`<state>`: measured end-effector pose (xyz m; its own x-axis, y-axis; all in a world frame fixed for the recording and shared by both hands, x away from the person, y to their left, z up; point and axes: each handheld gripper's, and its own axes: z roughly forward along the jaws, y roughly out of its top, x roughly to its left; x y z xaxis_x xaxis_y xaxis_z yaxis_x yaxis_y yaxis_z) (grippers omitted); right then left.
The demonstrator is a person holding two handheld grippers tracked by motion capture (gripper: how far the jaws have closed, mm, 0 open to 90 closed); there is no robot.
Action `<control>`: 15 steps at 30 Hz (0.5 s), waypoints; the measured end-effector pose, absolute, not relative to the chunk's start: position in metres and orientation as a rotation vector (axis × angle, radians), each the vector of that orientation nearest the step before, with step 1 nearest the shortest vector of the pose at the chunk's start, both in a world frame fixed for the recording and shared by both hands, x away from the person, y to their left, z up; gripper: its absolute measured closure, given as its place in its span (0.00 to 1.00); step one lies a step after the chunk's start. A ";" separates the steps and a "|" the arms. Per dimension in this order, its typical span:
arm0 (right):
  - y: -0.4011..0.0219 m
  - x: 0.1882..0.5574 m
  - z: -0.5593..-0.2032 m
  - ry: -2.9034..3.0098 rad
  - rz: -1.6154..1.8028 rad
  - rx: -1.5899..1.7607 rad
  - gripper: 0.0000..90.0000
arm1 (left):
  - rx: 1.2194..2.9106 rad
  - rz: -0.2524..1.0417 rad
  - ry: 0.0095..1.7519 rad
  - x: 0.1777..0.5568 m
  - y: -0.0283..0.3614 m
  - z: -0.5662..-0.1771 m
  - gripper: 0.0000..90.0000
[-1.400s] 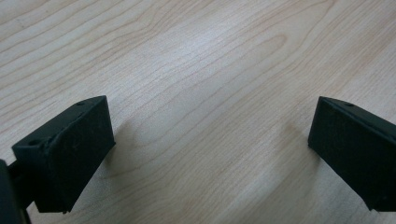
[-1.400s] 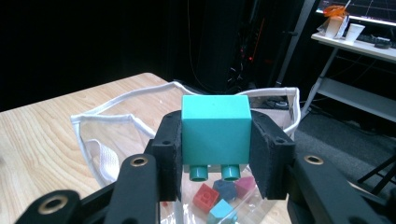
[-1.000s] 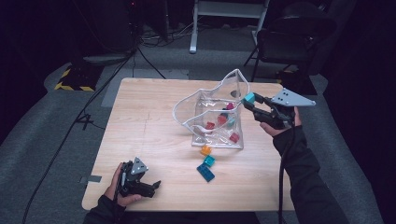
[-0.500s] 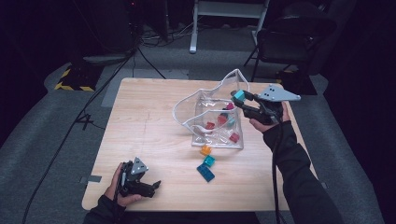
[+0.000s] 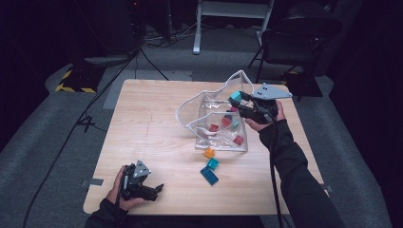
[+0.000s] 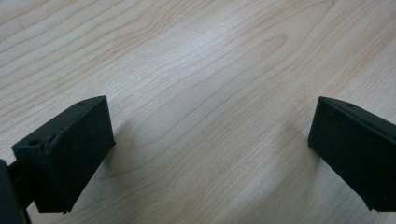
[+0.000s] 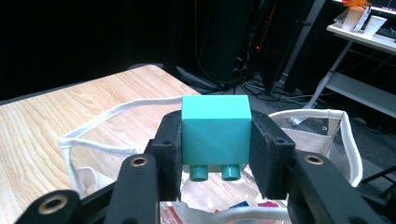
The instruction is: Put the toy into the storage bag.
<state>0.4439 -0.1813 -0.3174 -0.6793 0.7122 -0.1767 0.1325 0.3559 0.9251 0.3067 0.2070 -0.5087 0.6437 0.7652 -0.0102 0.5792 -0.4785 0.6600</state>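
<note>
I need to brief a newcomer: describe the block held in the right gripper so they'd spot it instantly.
Find the clear bag with white edging on the wooden table. Above its opening, the right gripper clamps a teal block. Unlike the loose blocks, it is off the table, studs pointing down.

Both claws are black, the right claw [image 5: 236, 105] topped by a grey three-cornered plate. Brass rivets dot its arms. Dark sleeves [image 5: 290, 156] cover the forearms.

Blocks' [image 5: 226, 121] shapes inside clear bag [image 5: 211, 102] too small.
</note>
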 end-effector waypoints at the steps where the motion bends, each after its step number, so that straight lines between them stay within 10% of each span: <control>1: -0.181 0.445 -0.318 2.054 1.320 0.730 0.66 | 2.228 0.380 1.040 0.307 0.207 -0.509 0.01; 15: -0.181 0.456 -0.323 2.056 1.283 0.798 0.65 | 2.228 0.380 1.040 0.307 0.207 -0.509 0.01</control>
